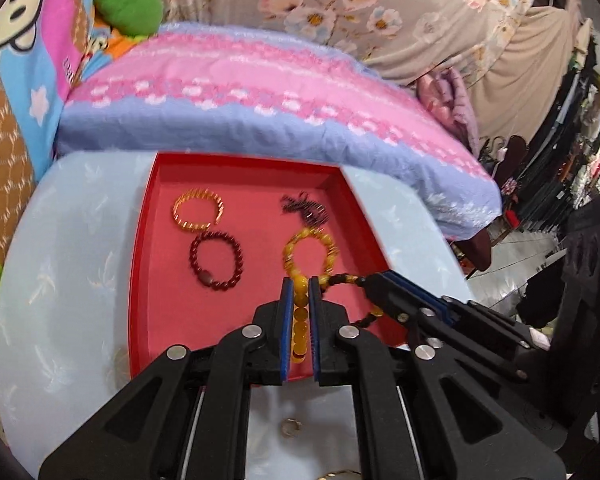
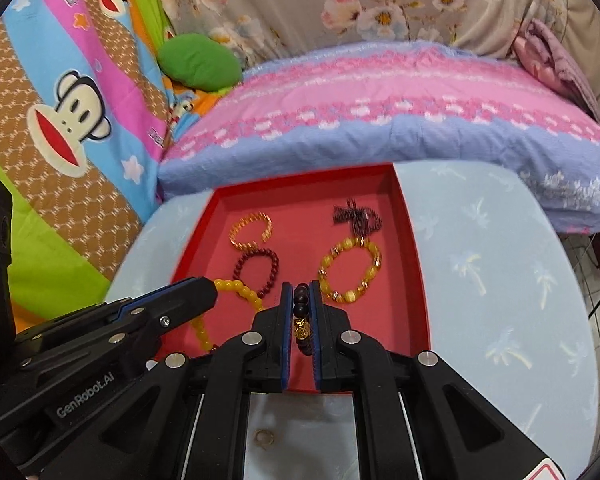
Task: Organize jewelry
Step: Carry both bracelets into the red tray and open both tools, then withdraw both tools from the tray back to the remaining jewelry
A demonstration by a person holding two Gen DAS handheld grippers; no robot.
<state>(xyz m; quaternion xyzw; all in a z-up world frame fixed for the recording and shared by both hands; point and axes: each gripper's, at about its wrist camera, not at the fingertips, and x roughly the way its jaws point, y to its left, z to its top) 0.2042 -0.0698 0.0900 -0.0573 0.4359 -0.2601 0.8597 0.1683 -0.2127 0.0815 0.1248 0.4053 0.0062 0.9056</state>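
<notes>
While both tilt downward over the red tray [image 1: 144,280], the left gripper [image 1: 300,286] pinches a yellow bead bracelet [image 1: 300,312], and the right gripper [image 2: 300,292] pinches a dark bead bracelet [image 2: 301,304]; bedding [image 1: 260,92] lies beyond.

A home bedroom: a pink-and-blue quilted pillow [image 2: 380,120] lies on a bed, a grey floral sheet [image 2: 340,4] behind it, a cartoon-monkey blanket [image 2: 72,112] left of it.

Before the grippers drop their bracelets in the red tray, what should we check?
1. Left gripper shut on the yellow bracelet: ok.
2. Right gripper shut on the dark bracelet: ok.
3. Both over the red tray: ok.
4. Bare floor for both next to the four pieces already inside: ok.
5. Held bracelets clear of each other: cannot tell.
6. Small ring on the table tidied: not ok.
</notes>
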